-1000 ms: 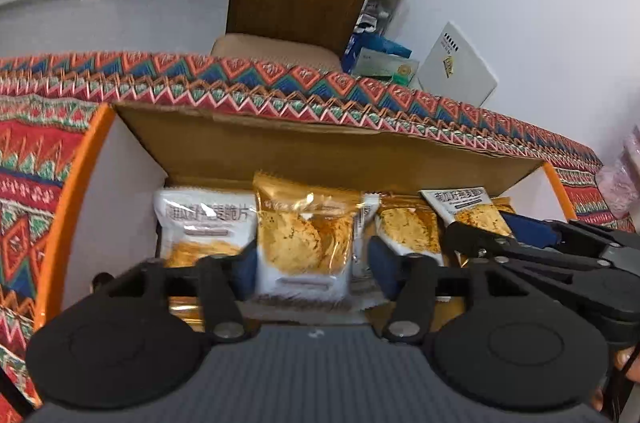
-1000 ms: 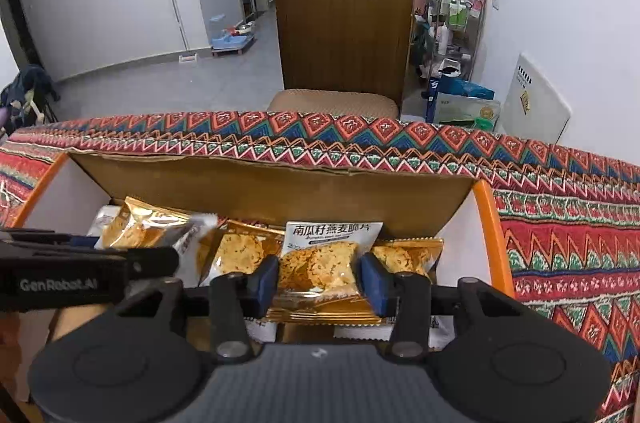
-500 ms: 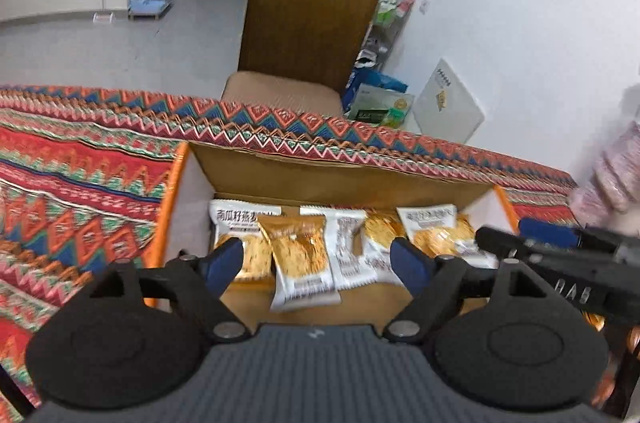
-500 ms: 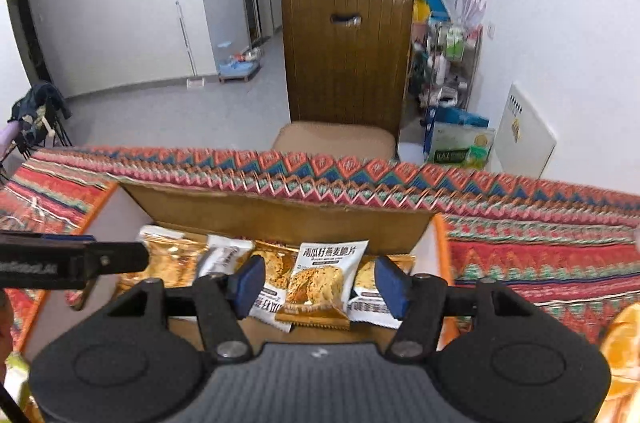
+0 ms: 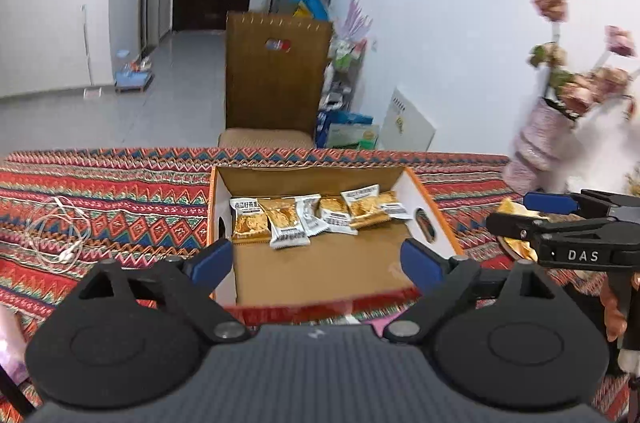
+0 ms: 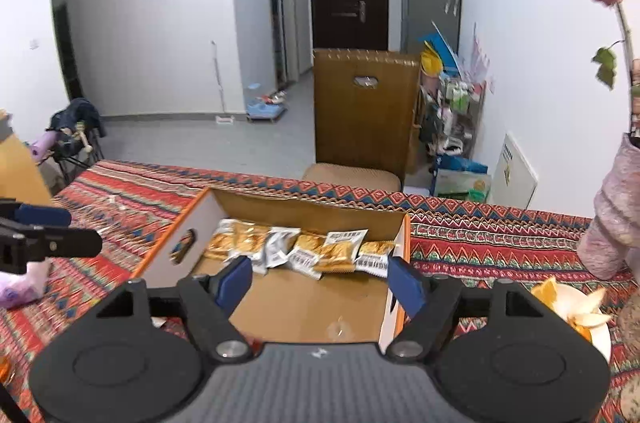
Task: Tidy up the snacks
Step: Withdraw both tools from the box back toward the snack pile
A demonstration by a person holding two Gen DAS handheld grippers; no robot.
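Note:
A cardboard box [image 5: 418, 201] with an orange rim lies open on the patterned tablecloth [image 5: 120, 191]. Several gold and white snack packets [image 5: 312, 217] lie in a row along its far wall. My left gripper [image 5: 316, 259] hovers above the box's near edge, its jaws opening with nothing between them. In the right wrist view the same box [image 6: 168, 251] and packets [image 6: 296, 249] lie below my right gripper [image 6: 320, 281], whose jaws are also opening and empty. Each gripper shows at the side of the other's view: the right gripper [image 5: 520, 213], the left gripper [image 6: 60, 229].
A brown chair [image 5: 276, 83] stands behind the table. A pink vase with dried flowers [image 5: 536, 143] is on the right, with a plate of orange peel [image 6: 576, 311] near it. A white earphone cable [image 5: 56, 231] lies at the left, and a purple packet [image 6: 20, 287] at the near left.
Both grippers let go of the packets they held in the box, spread their jaws, and pulled back and upward. The packets now lie in the row at the box's far wall.

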